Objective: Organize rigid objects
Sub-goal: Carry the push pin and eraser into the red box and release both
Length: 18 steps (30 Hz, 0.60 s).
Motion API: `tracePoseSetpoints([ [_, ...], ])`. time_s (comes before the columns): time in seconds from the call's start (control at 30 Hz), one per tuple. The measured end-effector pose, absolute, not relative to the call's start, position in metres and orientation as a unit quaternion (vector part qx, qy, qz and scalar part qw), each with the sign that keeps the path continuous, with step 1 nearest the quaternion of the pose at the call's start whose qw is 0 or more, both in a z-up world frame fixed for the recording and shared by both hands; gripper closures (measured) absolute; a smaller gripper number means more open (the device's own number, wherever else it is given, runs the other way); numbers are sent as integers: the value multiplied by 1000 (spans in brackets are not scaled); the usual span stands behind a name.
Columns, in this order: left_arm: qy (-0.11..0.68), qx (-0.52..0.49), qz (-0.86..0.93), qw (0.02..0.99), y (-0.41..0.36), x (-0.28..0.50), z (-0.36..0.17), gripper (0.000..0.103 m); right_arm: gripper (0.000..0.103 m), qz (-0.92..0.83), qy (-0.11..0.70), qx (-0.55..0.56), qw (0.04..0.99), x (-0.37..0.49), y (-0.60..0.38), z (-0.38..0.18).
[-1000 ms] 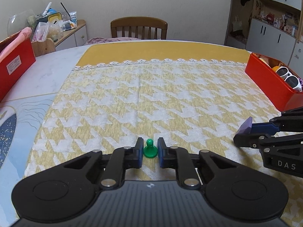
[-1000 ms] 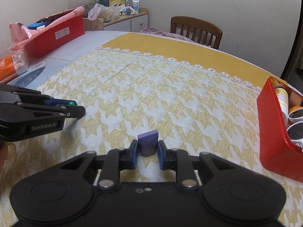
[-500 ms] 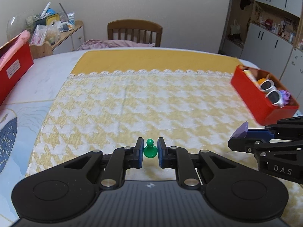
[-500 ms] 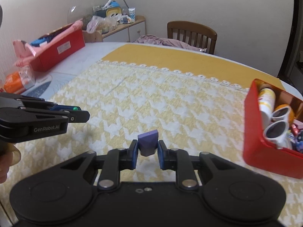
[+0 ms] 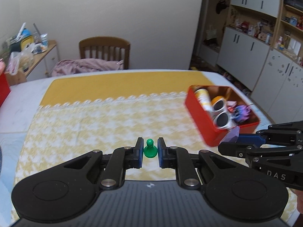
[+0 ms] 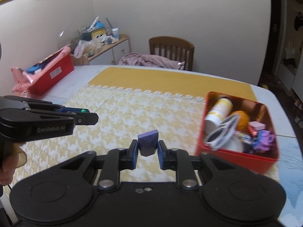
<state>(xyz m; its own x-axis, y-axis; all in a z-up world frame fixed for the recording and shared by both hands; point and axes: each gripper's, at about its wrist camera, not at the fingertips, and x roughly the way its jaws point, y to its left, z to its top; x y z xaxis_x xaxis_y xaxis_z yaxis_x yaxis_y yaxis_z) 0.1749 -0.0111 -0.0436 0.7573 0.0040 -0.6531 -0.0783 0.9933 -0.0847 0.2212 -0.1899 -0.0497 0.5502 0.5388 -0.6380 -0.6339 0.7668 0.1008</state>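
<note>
Both hands level above the tabletop (image 5: 79, 124): my left gripper (image 5: 149, 150), marked GenRobot.AI, pinches a green pawn (image 5: 150, 149) between its fingers; my right gripper (image 6: 146, 148), marked DAS, pinches a purple block (image 6: 148, 145), red bin (image 6: 234, 155) just right.

We see open yellow-and-white tablecloth (image 5: 98, 124) ahead of both grippers. On the right the red box (image 6: 233, 158), crowded with sunglasses (image 6: 221, 134) and 1 bottle (image 6: 217, 113), blocks low passage; above stays open.
</note>
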Motion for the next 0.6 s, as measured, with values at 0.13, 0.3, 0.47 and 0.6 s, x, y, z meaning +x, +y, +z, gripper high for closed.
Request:
tracePoseSetpoints([
  [0.13,344,-51,9,938,-33,187,-32,88,83,325,329,-67,884,229,-215,-39],
  [0.3,341,-44,-6,939,-64,205,-23,88,83,320,313,-67,892,240,-243,-28],
  [0.47,343,-39,-22,938,-93,231,-22,88,83,310,308,-64,897,257,-270,-28],
  [0.6,349,-33,-33,936,-118,253,-27,88,83,298,310,-67,900,274,-290,-34],
])
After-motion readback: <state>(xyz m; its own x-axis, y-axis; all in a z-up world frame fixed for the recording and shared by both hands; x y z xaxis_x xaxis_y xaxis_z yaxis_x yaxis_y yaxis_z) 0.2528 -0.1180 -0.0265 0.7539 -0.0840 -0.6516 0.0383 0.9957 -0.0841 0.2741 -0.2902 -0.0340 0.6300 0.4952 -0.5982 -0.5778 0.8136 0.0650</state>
